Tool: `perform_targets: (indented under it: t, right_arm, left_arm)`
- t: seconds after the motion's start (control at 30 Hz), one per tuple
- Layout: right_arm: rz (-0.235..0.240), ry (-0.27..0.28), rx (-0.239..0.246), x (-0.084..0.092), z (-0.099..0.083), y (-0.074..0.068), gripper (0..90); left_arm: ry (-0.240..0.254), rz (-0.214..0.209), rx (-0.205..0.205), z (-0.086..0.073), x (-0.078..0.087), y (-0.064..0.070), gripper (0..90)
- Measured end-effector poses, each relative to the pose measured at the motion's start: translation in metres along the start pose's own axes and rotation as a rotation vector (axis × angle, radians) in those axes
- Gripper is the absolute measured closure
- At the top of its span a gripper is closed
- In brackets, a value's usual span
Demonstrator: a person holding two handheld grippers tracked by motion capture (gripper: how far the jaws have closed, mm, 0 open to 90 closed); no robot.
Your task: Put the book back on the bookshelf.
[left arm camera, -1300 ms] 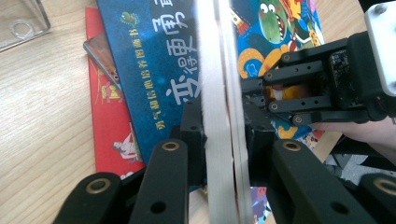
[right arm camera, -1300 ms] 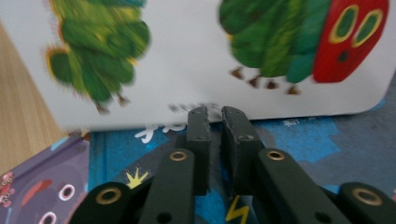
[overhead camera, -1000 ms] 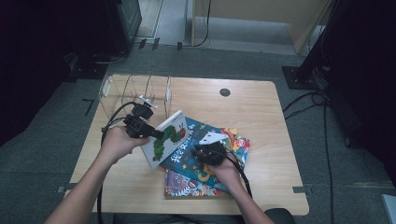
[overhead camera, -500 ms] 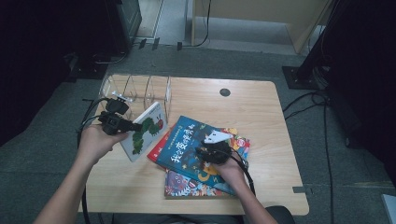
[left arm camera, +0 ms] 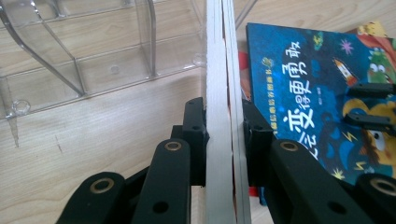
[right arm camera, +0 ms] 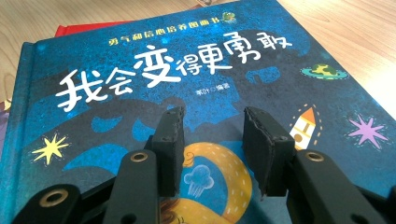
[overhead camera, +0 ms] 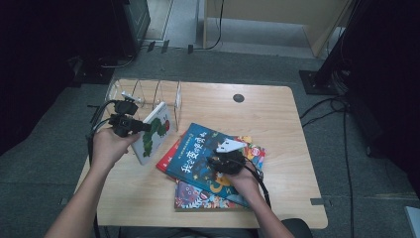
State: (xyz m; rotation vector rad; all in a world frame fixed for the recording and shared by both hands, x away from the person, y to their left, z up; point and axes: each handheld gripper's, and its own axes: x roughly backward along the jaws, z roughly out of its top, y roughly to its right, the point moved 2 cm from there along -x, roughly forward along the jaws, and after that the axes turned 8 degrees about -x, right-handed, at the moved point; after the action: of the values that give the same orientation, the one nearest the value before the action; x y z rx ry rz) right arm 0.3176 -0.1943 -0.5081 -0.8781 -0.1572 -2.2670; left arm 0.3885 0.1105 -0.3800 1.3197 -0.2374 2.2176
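Observation:
My left gripper (overhead camera: 140,127) (left arm camera: 223,135) is shut on a white picture book (overhead camera: 153,133) (left arm camera: 219,70), held up on edge above the table's left part, just in front of the clear plastic rack (overhead camera: 148,91) (left arm camera: 74,56). A blue book with white Chinese lettering (overhead camera: 203,153) (right arm camera: 154,70) lies on top of a stack of other books (overhead camera: 208,196) in the middle of the table. My right gripper (overhead camera: 224,161) (right arm camera: 212,149) rests over the blue cover, jaws apart, with nothing between them.
The wooden table (overhead camera: 277,119) has bare room at the right and back. A round black grommet (overhead camera: 238,98) sits near its far edge. A red book edge (right arm camera: 84,29) peeks from under the blue one. Cables lie on the floor at right.
My left gripper has carried the white book off the stack, leftward and back toward the clear rack, and tipped it more upright. My right gripper has stayed on the blue book.

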Motion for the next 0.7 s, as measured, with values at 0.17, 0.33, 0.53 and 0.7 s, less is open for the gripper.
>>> perform_targets:
  t: [0.17, 0.33, 0.53, 0.7]
  right_arm:
    - [0.002, -0.003, -0.003, 0.000, 0.000, 0.000, 59.1]
    - [0.001, -0.003, -0.001, 0.000, 0.000, 0.000, 59.2]
    - [-0.001, -0.002, -0.002, 0.000, 0.000, 0.000, 59.7]
    - [-0.001, 0.000, -0.001, 0.000, 0.000, 0.000, 60.4]
  left_arm:
    - [0.022, 0.012, 0.016, 0.008, -0.008, 0.001, 76.7]
    - [0.027, 0.036, 0.017, 0.016, -0.015, 0.003, 76.7]
    - [0.042, 0.039, 0.027, 0.027, -0.020, 0.005, 76.7]
    - [0.049, 0.054, 0.028, 0.039, -0.021, 0.004, 76.7]
